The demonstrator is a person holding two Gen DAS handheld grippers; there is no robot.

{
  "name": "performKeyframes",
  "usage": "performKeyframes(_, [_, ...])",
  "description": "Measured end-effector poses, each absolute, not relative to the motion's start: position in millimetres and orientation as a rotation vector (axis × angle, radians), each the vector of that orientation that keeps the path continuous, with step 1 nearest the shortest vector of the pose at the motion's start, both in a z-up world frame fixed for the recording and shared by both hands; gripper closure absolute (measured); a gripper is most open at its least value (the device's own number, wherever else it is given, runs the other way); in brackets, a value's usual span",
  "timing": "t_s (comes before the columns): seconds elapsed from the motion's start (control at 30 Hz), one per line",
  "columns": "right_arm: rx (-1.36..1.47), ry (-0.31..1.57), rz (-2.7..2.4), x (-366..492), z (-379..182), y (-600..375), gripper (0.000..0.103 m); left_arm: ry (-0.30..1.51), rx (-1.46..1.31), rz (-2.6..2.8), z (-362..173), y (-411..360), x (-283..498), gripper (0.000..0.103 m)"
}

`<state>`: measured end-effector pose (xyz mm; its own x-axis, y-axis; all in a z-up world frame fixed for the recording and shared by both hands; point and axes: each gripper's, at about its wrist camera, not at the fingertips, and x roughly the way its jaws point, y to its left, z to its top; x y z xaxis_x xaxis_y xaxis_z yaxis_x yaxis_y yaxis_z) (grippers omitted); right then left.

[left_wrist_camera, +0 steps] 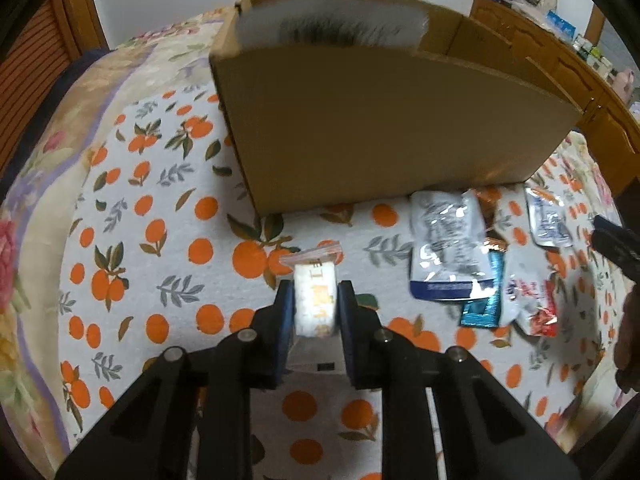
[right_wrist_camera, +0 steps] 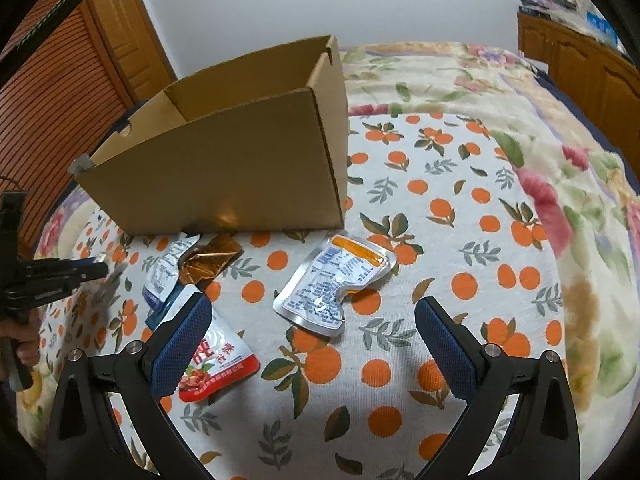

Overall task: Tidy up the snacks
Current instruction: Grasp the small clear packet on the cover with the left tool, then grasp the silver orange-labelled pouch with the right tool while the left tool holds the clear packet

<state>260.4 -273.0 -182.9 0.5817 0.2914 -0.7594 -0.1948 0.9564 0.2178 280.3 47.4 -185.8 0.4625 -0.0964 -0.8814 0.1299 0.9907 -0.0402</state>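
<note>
An open brown cardboard box (right_wrist_camera: 224,152) stands on the orange-printed bedspread (right_wrist_camera: 460,248); flat foil snack pouches (right_wrist_camera: 336,280) lie just before it.

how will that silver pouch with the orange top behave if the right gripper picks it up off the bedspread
The silver pouch looks creased and pinched at its middle, so it is probably floppy and would sag from one held edge. Its shiny foil may be slippery against the pads. It lies flat on the soft bedspread, so the open right gripper may struggle to get under it.
</note>
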Motion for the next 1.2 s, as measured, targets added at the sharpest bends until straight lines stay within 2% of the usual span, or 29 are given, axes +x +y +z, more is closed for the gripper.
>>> performKeyframes(0.23, [0.152,0.950,0.283,274.4,-199.6,-274.9,0.008,1.017,0.035,-0.186,-153.2,36.1,267.3,0.083])
performKeyframes(0.5, [0.162,0.980,0.278,288.3,-215.4,-274.8,0.025,0.971,0.037,-0.229,-132.4,23.0,258.4,0.083])
performKeyframes(0.7, [0.149,0.977,0.281,294.6,-218.0,-271.1,0.030,0.962,0.032,-0.248,-126.7,19.7,258.6,0.083])
performKeyframes(0.83, [0.124,0.969,0.272,299.0,-219.1,-268.7,0.042,0.955,0.041,-0.255,-123.4,17.4,258.0,0.083])
performKeyframes(0.9, [0.109,0.965,0.267,301.1,-219.5,-267.4,0.052,0.952,0.047,-0.257,-122.8,16.1,257.4,0.083])
performKeyframes(1.2, [0.070,0.960,0.249,309.1,-220.1,-260.7,0.051,0.951,0.061,-0.269,-122.5,10.8,258.1,0.083])
